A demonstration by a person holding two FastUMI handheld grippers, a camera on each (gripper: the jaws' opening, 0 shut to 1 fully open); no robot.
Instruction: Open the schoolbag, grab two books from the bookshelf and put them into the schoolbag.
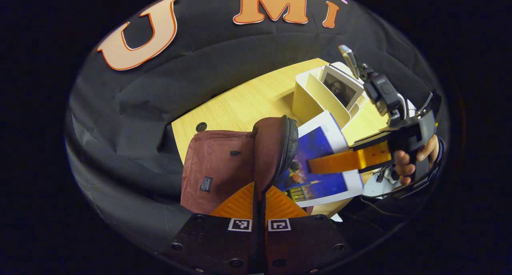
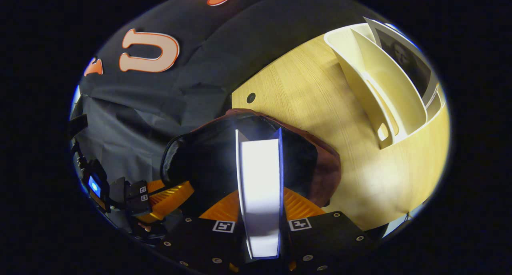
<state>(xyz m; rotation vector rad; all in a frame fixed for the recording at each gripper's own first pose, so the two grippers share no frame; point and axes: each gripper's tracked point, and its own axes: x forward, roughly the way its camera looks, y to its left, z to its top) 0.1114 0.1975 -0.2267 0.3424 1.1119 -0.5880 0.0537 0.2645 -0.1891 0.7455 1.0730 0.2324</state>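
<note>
The maroon schoolbag (image 1: 216,167) lies on the wooden table (image 1: 248,103). My left gripper (image 1: 259,191) is shut on its zippered rim (image 1: 280,147) and holds the mouth up. In the left gripper view my right gripper (image 1: 320,165) comes in from the right, shut on a blue book with a white border (image 1: 316,143) beside the bag's mouth. In the right gripper view that book (image 2: 260,179) stands edge-on between the fingers of my right gripper (image 2: 262,205), over the bag's dark inside (image 2: 208,155). The left gripper (image 2: 172,195) shows at the bag's left edge.
A cream bookshelf (image 1: 316,97) stands at the table's far right with one picture-cover book (image 1: 340,89) left in it; the same bookshelf (image 2: 384,91) and book (image 2: 408,59) show in the right gripper view. A hand (image 1: 408,163) holds the right gripper. A round cable hole (image 1: 201,127) lies behind the bag.
</note>
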